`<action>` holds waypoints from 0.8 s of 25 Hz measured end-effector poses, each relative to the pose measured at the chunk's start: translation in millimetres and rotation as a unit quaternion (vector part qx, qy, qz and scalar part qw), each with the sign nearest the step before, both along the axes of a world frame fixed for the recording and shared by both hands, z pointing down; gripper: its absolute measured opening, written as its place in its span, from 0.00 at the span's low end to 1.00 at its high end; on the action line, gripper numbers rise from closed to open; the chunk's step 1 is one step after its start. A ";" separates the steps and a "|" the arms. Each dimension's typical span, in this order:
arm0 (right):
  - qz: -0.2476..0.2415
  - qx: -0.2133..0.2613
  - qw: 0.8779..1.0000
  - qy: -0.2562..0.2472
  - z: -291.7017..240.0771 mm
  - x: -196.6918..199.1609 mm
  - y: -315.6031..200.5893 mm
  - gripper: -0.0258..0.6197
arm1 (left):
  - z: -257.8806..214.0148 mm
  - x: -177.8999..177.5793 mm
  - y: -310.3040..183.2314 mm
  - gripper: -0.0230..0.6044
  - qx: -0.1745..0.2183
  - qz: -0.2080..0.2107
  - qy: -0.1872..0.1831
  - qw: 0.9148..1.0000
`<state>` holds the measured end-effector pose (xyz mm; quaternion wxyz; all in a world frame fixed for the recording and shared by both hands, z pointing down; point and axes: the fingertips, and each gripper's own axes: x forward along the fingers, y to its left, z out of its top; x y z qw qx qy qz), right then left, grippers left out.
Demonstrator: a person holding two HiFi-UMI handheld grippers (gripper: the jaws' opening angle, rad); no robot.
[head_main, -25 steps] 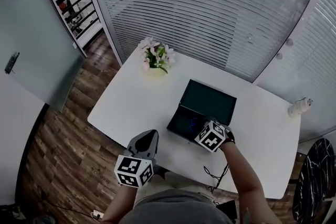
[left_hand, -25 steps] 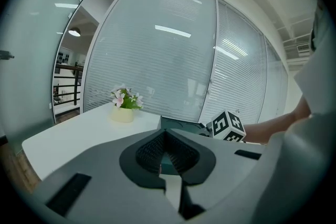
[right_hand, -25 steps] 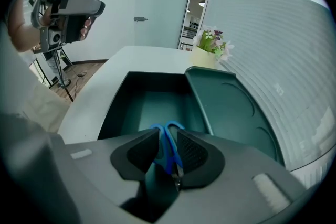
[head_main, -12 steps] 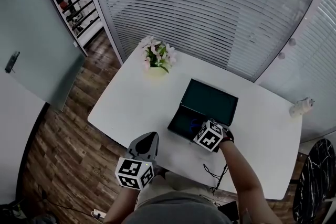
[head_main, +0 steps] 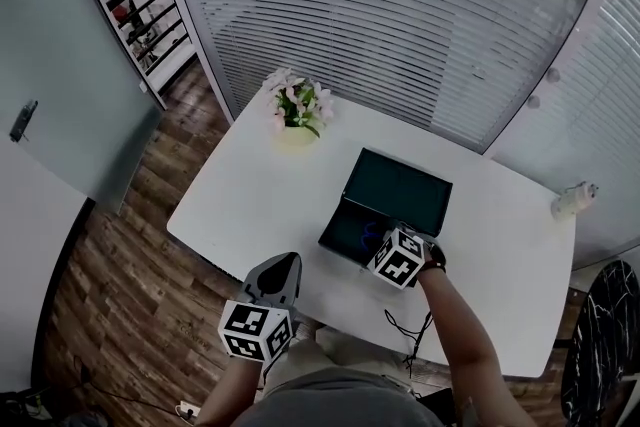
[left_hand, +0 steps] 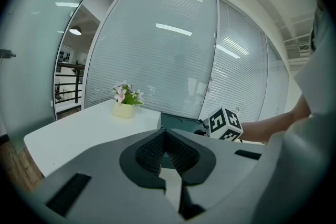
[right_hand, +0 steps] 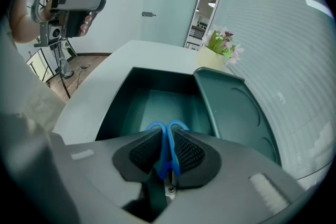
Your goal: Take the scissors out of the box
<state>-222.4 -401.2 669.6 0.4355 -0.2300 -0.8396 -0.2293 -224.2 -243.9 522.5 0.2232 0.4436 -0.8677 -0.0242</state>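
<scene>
Grey left gripper (head_main: 290, 260) – at the near table (head_main: 240, 195) edge, short of the box. Its own view shows the jaws met at the tips with nothing between them, which the head view cannot settle.

Pink flowers (head_main: 297, 105) in a pale pot, at the far left corner.

Dark green box (head_main: 342, 233), lid (head_main: 397, 192) propped open behind the tray. Only the right gripper view looks down into the tray.

Blue-handled scissors (right_hand: 159, 127) – inside the box at its near end; the head view gives just a blue speck (head_main: 368, 233).

Right gripper (head_main: 378, 237) – tilted down into the tray, jaws closing, pads against the scissors' handle loops on either side.

Against the frame a second back: both grippers sit in almost the same spots, and the box and lid are unmoved.
</scene>
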 end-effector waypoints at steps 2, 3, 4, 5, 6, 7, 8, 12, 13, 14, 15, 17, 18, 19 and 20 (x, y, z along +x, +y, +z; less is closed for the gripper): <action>0.010 -0.004 1.000 -0.020 -10.3 -1.6 -0.2 0.17 | -3.0 1.0 -1.8 0.04 0.003 0.004 -0.004 1.000; 0.015 -0.005 0.999 -0.031 -16.2 -2.2 -0.1 0.17 | -4.8 2.0 -2.5 0.04 0.005 0.007 -0.007 1.000; 0.020 -0.006 0.999 -0.044 -22.6 -2.7 0.2 0.17 | -6.5 3.6 -2.8 0.04 0.006 0.009 -0.009 1.000; 0.027 -0.007 0.998 -0.056 -29.4 -2.8 0.5 0.17 | -7.9 5.7 -2.4 0.04 0.007 0.011 -0.010 1.000; 0.036 -0.009 0.997 -0.070 -36.6 -2.8 0.7 0.17 | -9.2 7.9 -1.5 0.04 0.009 0.012 -0.010 1.000; 0.045 -0.011 0.995 -0.083 -44.2 -2.8 0.9 0.17 | -10.5 9.9 -0.2 0.04 0.011 0.013 -0.010 1.000; 0.055 -0.013 0.994 -0.096 -52.0 -2.9 1.3 0.17 | -12.0 11.6 1.5 0.04 0.013 0.013 -0.010 1.000; 0.085 -0.014 0.986 -0.140 -76.8 1.0 6.6 0.17 | -19.6 17.9 10.0 0.04 0.023 0.015 -0.014 1.000; 0.091 -0.012 0.984 -0.150 -82.1 3.0 8.0 0.17 | -21.5 19.6 12.2 0.04 0.027 0.016 -0.015 0.999; 0.098 -0.010 0.982 -0.160 -87.6 4.8 9.2 0.17 | -23.3 21.1 14.5 0.04 0.030 0.016 -0.017 0.999; 0.105 -0.008 0.980 -0.170 -93.2 6.3 10.5 0.17 | -25.0 22.3 17.1 0.04 0.032 0.016 -0.018 0.999; 0.119 -0.006 0.974 -0.191 -104.5 8.9 13.9 0.17 | -28.3 24.4 22.7 0.04 0.037 0.015 -0.022 0.999; 0.126 -0.005 0.972 -0.200 -109.9 10.8 16.0 0.17 | -30.1 25.7 25.6 0.04 0.039 0.015 -0.024 0.999; 0.133 -0.004 0.969 -0.210 -115.3 13.2 18.4 0.17 | -32.2 27.4 28.6 0.04 0.041 0.015 -0.026 0.999; 0.139 -0.005 0.966 -0.220 -120.8 16.0 21.4 0.17 | -34.6 29.7 31.9 0.04 0.043 0.016 -0.028 0.999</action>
